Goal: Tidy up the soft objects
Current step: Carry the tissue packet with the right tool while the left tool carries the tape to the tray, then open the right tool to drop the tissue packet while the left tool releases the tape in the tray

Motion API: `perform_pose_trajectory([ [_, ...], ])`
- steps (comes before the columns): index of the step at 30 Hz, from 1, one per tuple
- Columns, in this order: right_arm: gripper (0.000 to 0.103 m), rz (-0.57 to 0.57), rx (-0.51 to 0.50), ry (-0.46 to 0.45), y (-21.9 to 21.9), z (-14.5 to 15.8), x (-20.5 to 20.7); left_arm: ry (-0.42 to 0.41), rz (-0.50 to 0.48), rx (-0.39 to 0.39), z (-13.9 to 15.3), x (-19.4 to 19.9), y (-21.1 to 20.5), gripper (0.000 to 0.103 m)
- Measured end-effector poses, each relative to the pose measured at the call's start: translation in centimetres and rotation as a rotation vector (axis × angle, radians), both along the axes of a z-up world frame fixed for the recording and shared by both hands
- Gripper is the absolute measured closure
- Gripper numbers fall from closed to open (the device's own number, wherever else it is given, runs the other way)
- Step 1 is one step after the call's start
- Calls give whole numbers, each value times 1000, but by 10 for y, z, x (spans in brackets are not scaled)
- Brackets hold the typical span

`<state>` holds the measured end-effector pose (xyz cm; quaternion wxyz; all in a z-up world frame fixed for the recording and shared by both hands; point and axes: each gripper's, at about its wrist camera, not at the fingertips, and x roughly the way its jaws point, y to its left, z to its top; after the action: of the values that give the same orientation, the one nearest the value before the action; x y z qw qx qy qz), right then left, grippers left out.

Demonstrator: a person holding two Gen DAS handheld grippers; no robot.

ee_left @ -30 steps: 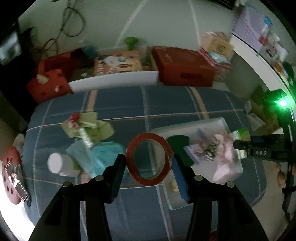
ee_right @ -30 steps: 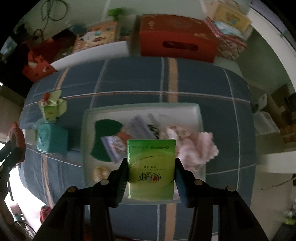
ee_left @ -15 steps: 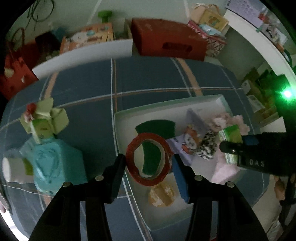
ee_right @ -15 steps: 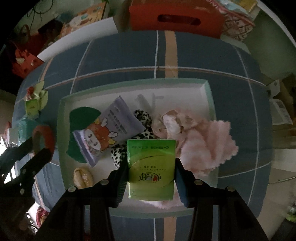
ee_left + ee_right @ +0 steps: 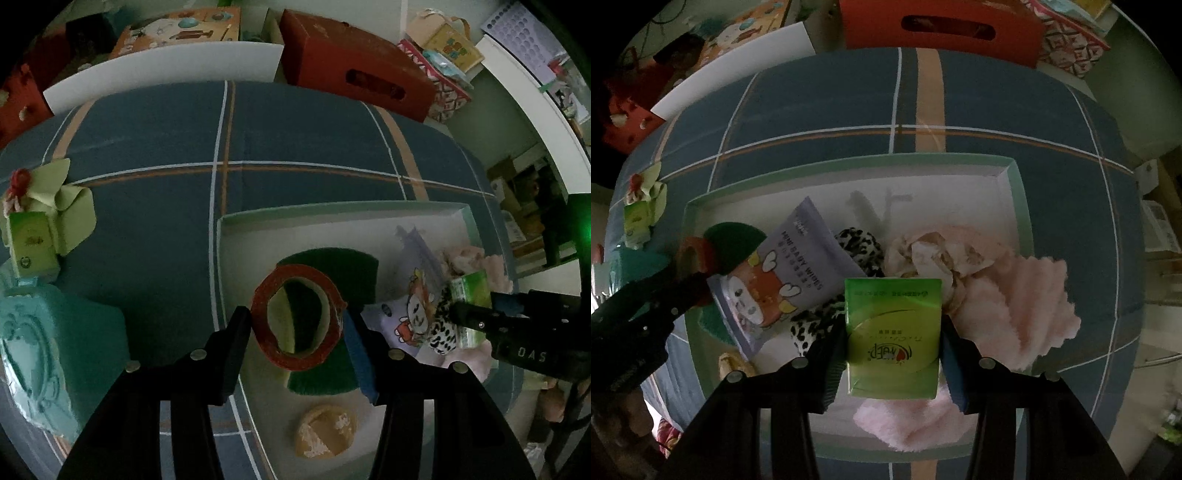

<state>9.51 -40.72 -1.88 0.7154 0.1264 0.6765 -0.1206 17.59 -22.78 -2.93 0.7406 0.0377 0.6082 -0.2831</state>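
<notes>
On the far left of the counter, covered in a blue plaid cloth (image 5: 155, 206), stands a small green carton (image 5: 31, 240) with a light green bow and red knot on top; just in front of it lies a teal embossed container (image 5: 48, 354). Both are outside the tray.

The left tongs (image 5: 297, 325) are clenched on a red tape roll (image 5: 295, 317), held on edge between the two fingers, above the left portion of the pale tray (image 5: 1021, 206). Beneath the roll, inside the tray, lies a dark green half-round pad (image 5: 332, 266). A tan round item (image 5: 327, 430) rests in the tray's near left corner.

Toward the tray's centre: a lavender wipes packet (image 5: 786, 273) lying tilted, partly over the green pad, and a black-and-white spotted scrunchie (image 5: 860, 247) touching the packet's right edge.

The right tongs (image 5: 892, 339) are grasping a green tissue pack (image 5: 894, 328), print upside down, held over the near middle of the tray. Behind and to the right of the pack lie a crumpled beige cloth (image 5: 934, 254) and a fluffy pink towel (image 5: 1027, 299), the towel extending over the tray's near rim.

Beyond the counter stands a red box (image 5: 938, 26) with a slot handle.
</notes>
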Motion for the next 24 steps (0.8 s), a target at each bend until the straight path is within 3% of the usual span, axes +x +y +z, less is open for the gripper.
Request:
perform_pose_trajectory([
  [9,53,-15,-6,14,-3,-6,7,-5,-16,-30,-3,2,-7,50],
  [18,53,-11,-14,24,-2,-1,8,49,-4,-83,-7,8,-1,49],
  [22,50,-10,-21,27,-4,0,10,63,14,-81,-6,11,2,30],
  [24,35,-8,-29,28,-3,1,10,78,20,-102,-4,11,5,24],
])
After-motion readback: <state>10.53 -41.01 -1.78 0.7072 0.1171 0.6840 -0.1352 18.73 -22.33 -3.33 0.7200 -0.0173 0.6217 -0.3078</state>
